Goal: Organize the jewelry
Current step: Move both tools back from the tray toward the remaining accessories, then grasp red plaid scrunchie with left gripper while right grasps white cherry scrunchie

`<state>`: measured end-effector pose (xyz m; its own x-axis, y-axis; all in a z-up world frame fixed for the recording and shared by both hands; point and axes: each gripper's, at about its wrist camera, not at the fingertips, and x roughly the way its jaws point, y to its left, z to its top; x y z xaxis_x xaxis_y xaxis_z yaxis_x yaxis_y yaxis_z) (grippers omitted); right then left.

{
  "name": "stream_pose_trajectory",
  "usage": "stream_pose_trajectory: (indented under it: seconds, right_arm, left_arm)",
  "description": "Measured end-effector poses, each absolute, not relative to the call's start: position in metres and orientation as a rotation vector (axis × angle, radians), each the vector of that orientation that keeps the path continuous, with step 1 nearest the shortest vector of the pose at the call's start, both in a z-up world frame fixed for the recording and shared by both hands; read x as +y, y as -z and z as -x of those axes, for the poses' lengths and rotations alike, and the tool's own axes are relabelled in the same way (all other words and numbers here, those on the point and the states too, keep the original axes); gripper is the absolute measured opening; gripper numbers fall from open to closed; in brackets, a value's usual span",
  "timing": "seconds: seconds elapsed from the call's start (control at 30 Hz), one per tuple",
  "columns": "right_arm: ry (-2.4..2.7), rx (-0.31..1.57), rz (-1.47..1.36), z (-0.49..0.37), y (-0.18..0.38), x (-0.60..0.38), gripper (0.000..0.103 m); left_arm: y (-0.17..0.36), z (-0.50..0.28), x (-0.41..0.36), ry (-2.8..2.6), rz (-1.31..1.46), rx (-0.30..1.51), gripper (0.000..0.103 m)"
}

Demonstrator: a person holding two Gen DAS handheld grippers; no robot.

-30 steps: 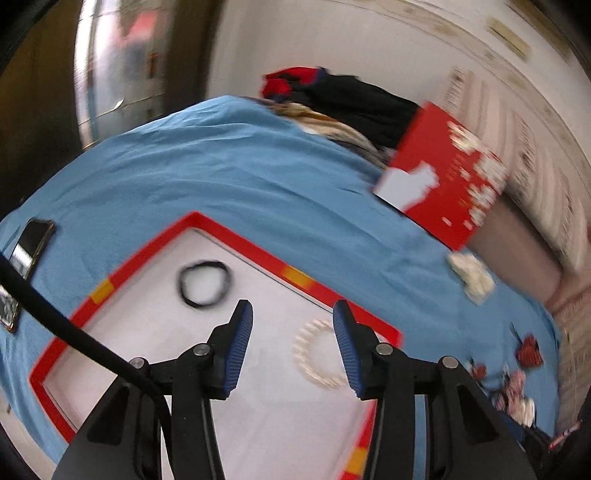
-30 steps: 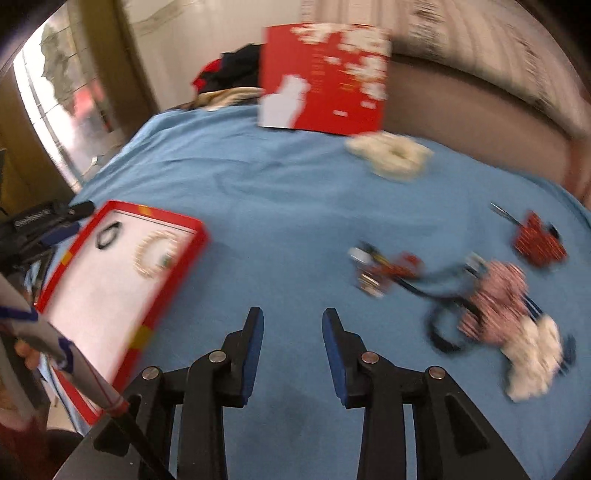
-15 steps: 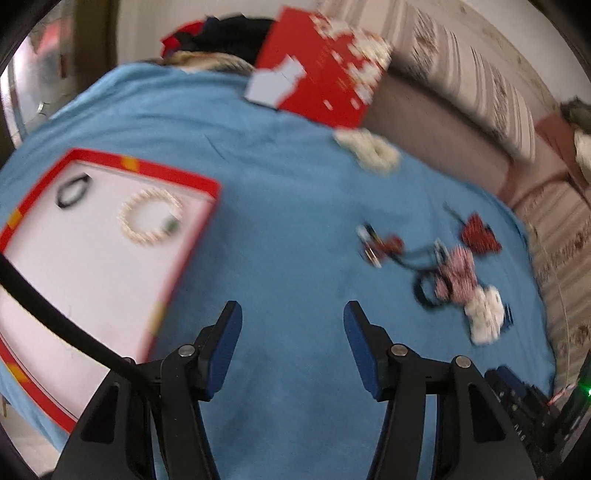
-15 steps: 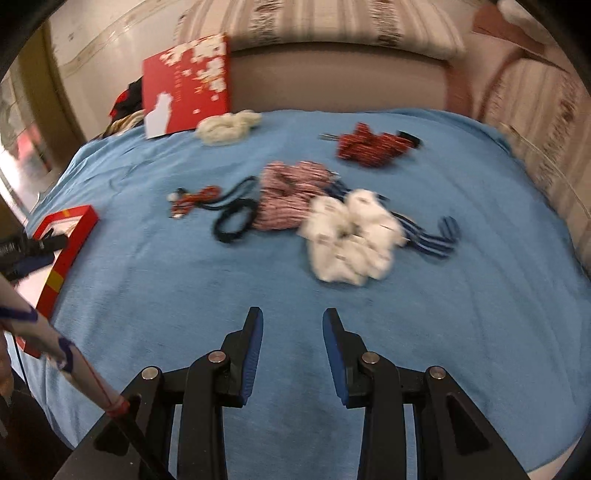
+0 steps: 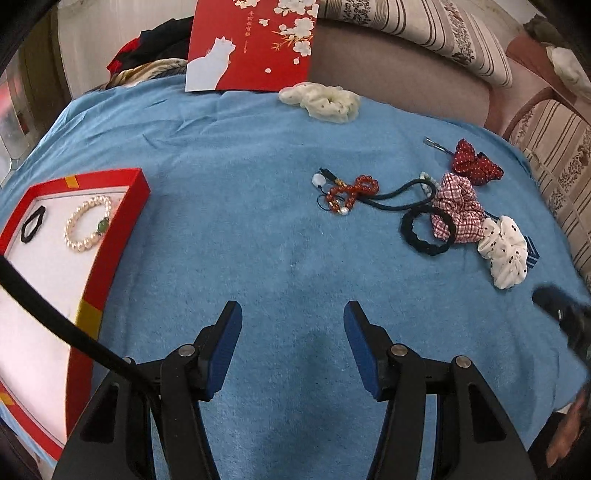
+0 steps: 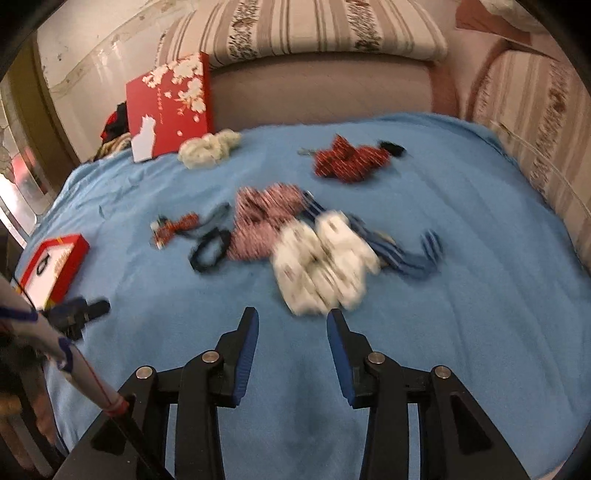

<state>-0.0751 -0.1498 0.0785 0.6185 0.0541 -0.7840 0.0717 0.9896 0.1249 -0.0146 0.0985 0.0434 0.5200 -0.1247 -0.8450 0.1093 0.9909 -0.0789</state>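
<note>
A red-rimmed tray (image 5: 110,240) at the left holds a pearl bracelet (image 5: 88,229) and a black hair tie (image 5: 32,224); the tray also shows in the right wrist view (image 6: 72,254). On the blue cloth lie a red bead bracelet (image 5: 351,194), a black cord (image 5: 399,195), a black scrunchie (image 5: 426,230), a red plaid scrunchie (image 5: 458,206), a white dotted scrunchie (image 5: 506,254) and a red dotted bow (image 5: 476,162). My left gripper (image 5: 291,343) is open and empty above bare cloth. My right gripper (image 6: 291,350) is open and empty, just short of the white scrunchie (image 6: 321,262).
A red box lid with a white cat (image 5: 251,44) leans at the back, with a cream scrunchie (image 5: 321,101) before it. A sofa back and striped cushions (image 6: 314,33) border the far and right sides. Dark clothes (image 5: 147,51) lie at the back left.
My left gripper has swung right, away from the tray, and now faces the loose pile. My right gripper has moved towards the white scrunchie. Both stay open.
</note>
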Motion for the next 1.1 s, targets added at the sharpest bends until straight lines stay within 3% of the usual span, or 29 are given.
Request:
stream_pose_trajectory:
  seconds: [0.4,0.43,0.47,0.6,0.87,0.97,1.0,1.03,1.1]
  right_arm:
    - [0.062,1.036,-0.088,-0.049,-0.045,-0.134,0.047]
    - [0.059,1.049,-0.086,-0.053,-0.04,-0.135,0.025]
    - [0.049,1.059,-0.087,-0.055,-0.037,-0.135,0.01]
    - [0.02,0.995,-0.118,-0.035,-0.058,-0.136,0.007]
    - [-0.22,0.906,-0.236,0.025,-0.115,-0.113,0.007]
    - [-0.339,0.966,-0.303,0.038,-0.106,-0.092,0.019]
    - [-0.358,0.993,-0.301,0.041,-0.099,-0.084,0.033]
    - [-0.351,0.994,-0.286,0.044,-0.095,-0.081,0.038]
    - [-0.303,0.973,-0.246,0.053,-0.092,-0.083,0.038]
  left_arm:
    - [-0.045,0.002,0.123,0.097,0.083,1.013,0.056]
    - [-0.045,0.002,0.124,0.096,0.086,1.014,0.056]
    - [-0.045,0.001,0.124,0.095,0.088,1.014,0.056]
    - [-0.048,0.002,0.125,0.092,0.09,1.003,0.056]
    - [-0.054,0.001,0.146,0.057,0.155,1.002,0.056]
    - [-0.057,0.001,0.159,0.036,0.189,0.996,0.056]
    - [-0.057,0.001,0.162,0.027,0.199,0.996,0.057]
    - [-0.057,0.0,0.166,0.021,0.213,0.996,0.057]
    - [-0.057,0.001,0.169,0.028,0.238,0.998,0.057]
